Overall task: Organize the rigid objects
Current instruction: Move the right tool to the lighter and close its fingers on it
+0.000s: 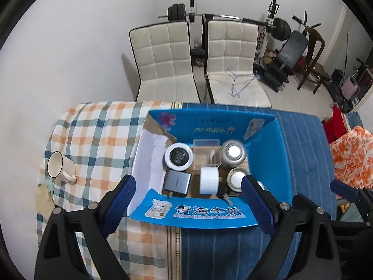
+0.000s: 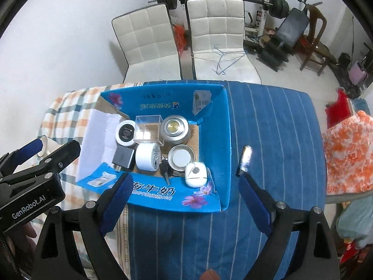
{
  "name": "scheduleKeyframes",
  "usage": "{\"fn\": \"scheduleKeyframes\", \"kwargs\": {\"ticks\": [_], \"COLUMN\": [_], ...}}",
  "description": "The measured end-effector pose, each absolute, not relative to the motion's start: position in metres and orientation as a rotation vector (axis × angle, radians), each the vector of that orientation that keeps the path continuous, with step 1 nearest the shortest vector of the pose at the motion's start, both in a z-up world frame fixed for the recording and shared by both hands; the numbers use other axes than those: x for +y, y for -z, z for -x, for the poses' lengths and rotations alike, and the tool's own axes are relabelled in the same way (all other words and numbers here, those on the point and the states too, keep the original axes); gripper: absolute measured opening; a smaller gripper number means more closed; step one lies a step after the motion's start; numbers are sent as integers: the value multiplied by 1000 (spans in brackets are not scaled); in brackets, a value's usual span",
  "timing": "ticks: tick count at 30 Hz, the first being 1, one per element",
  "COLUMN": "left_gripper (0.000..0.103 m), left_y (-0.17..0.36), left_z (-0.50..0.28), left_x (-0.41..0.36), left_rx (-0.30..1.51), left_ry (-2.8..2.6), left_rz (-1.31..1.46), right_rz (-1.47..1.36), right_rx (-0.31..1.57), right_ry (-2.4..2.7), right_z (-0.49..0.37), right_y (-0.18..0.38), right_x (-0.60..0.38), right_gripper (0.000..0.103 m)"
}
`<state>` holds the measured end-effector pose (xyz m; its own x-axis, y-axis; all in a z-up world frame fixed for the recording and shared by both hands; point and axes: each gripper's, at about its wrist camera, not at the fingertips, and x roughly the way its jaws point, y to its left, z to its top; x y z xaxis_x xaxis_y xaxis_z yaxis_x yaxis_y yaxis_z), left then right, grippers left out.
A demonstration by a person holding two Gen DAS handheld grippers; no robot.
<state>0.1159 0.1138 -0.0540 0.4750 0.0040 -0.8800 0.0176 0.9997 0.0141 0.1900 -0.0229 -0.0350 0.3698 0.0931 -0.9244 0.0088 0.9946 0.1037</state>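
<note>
A blue cardboard box sits on the table and holds several objects: a round black-topped jar, a clear plastic cube, a metal can, a grey charger, a white tape roll, a small tin, a key and a white round case. A shiny lighter-like object lies on the blue cloth right of the box. A cream mug stands on the checked cloth at left. My left gripper and right gripper are open and empty over the box's near edge.
Two white padded chairs stand behind the table. Gym equipment fills the back right. An orange floral cloth lies at the right. The left gripper body shows at the left of the right wrist view.
</note>
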Motion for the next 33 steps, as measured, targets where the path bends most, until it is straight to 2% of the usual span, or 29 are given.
{"fn": "scheduleKeyframes", "kwargs": {"ticks": [4,8,15,24,31,33], "left_gripper": [93,93,93,93,93,93], "left_y": [55,78,156,221,238,241], "left_z": [-125,-147,-189,-210,-214,-215], "left_x": [88,58,12,-13,-11,-10], "left_rx": [1063,1084,1246,1350,1381,1384], "left_ry": [21,23,47,23,6,0], "left_rz": [-24,-16,-36,-102,-120,-127], "right_rz": [-125,-179,-283,-361,-388,-360], "right_rx": [1160,1192,1339,1460,1536,1535], "right_ry": [-17,71,209,256,259,266], "right_z": [-189,-205,-239,-273,-288,-289], "right_y": [29,49,134,233,288,293], "right_x": [-51,-97,-179,-200,-192,-188], "right_gripper": [94,94,94,91,69,69]}}
